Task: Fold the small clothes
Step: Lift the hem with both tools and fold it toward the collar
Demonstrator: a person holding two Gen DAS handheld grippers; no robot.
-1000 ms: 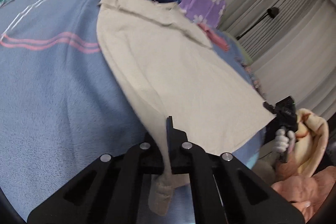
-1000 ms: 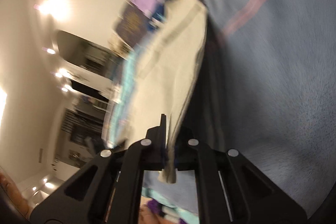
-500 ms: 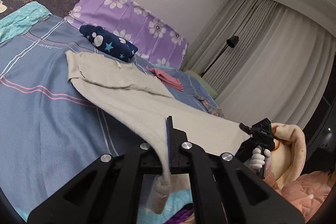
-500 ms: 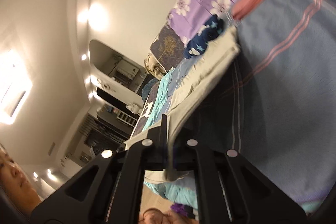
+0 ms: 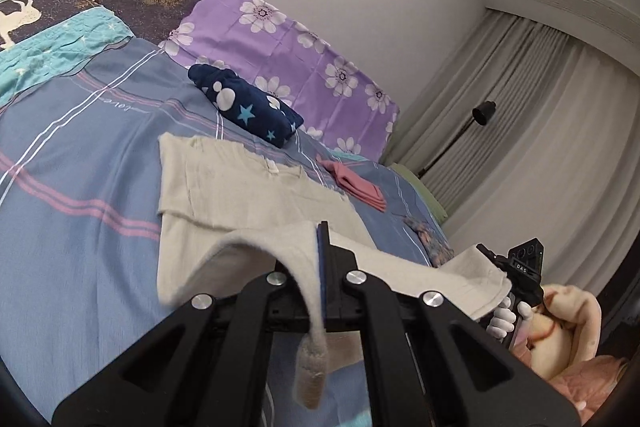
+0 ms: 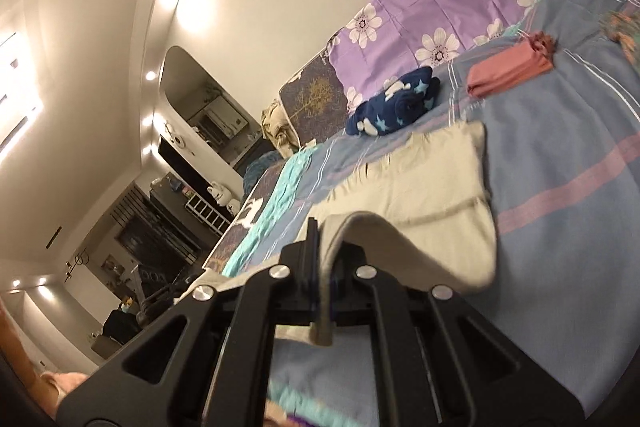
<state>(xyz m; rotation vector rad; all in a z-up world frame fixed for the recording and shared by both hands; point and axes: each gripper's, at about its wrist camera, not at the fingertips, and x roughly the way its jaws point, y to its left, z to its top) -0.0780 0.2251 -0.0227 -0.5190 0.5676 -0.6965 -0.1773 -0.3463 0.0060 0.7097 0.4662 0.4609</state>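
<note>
A beige small shirt point(image 5: 240, 187) lies on the blue striped bedspread point(image 5: 72, 187), collar end far from me. My left gripper point(image 5: 322, 247) is shut on one near hem corner and holds it lifted over the shirt. My right gripper point(image 6: 320, 247) is shut on the other hem corner of the beige shirt point(image 6: 424, 183), also lifted. The right gripper shows in the left wrist view point(image 5: 516, 283) at the right, pinching the cloth. The near half arches above the flat far half.
A folded navy star-print garment point(image 5: 244, 107) and a folded pink garment point(image 5: 356, 183) lie beyond the shirt, near purple flowered pillows point(image 5: 288, 39). Curtains and a floor lamp point(image 5: 480, 115) stand right of the bed. Turquoise bedding point(image 5: 52, 51) lies at left.
Both grippers have carried the shirt's hem up and forward toward the collar. The shirt, first stretched out taut, now bends over itself in a fold.
</note>
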